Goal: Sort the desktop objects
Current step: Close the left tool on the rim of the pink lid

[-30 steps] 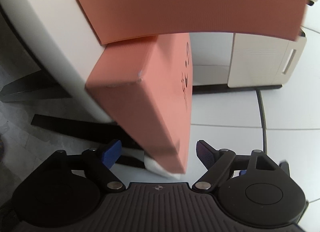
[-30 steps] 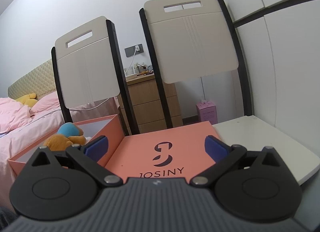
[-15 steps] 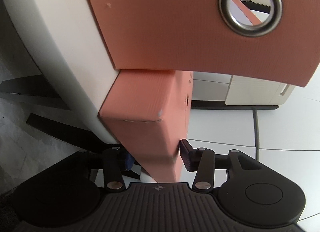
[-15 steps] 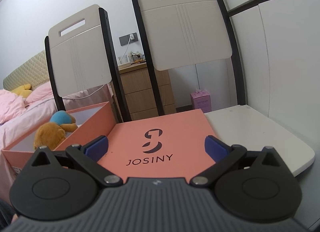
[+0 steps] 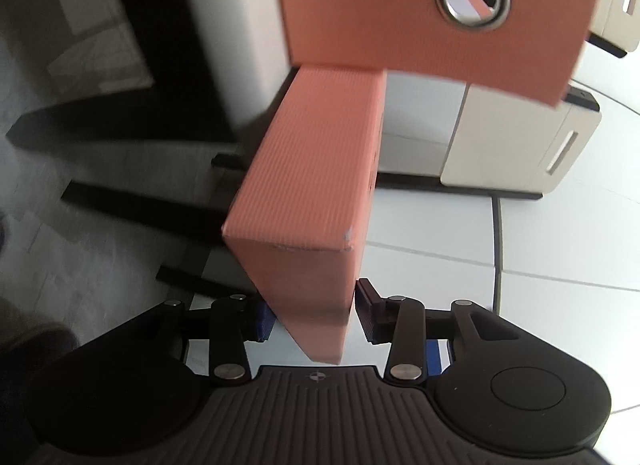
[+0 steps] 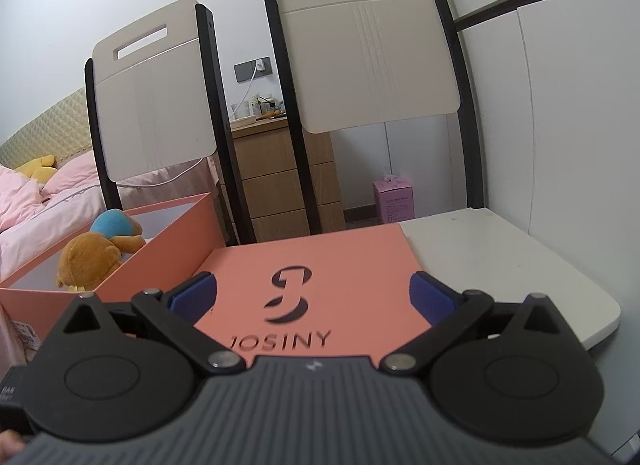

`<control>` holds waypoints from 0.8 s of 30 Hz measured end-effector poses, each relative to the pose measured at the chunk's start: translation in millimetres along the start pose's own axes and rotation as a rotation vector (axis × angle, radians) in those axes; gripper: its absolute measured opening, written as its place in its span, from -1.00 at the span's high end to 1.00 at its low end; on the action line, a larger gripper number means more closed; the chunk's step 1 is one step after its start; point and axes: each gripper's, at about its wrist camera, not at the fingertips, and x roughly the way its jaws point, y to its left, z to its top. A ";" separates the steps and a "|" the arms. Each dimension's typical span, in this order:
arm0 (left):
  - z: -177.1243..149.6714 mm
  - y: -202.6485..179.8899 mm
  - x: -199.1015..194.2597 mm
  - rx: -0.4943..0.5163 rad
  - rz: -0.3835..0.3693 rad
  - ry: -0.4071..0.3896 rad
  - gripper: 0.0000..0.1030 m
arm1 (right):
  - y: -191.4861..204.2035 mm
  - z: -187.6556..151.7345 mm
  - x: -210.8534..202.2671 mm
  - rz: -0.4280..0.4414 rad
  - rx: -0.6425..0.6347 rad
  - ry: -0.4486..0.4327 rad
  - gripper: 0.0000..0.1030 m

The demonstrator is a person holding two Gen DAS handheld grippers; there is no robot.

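Soft, even daylight, no hard glare. Left wrist view was motion-blurred, worst on the orange box, with dark shadow at 10 o'clock. Fisheye bent the edges in both views; right wrist view was sharper.

Black linkage arms, silver rivets, blue ribbed fingers, grey ridged body

So from the right claw, the box lid lies flat on the desk right under and ahead of it. The open box sits just left of it, touching the lid, with two plush toys inside. Two folded chairs stand behind, a dresser further back between them. The lid's corner sits between the left claw's closing fingers.
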 end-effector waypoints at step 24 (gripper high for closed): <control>48.2 -31.1 -55.4 -0.037 -0.034 -0.032 0.03 | -6.0 -1.0 0.0 0.004 0.040 0.024 -1.00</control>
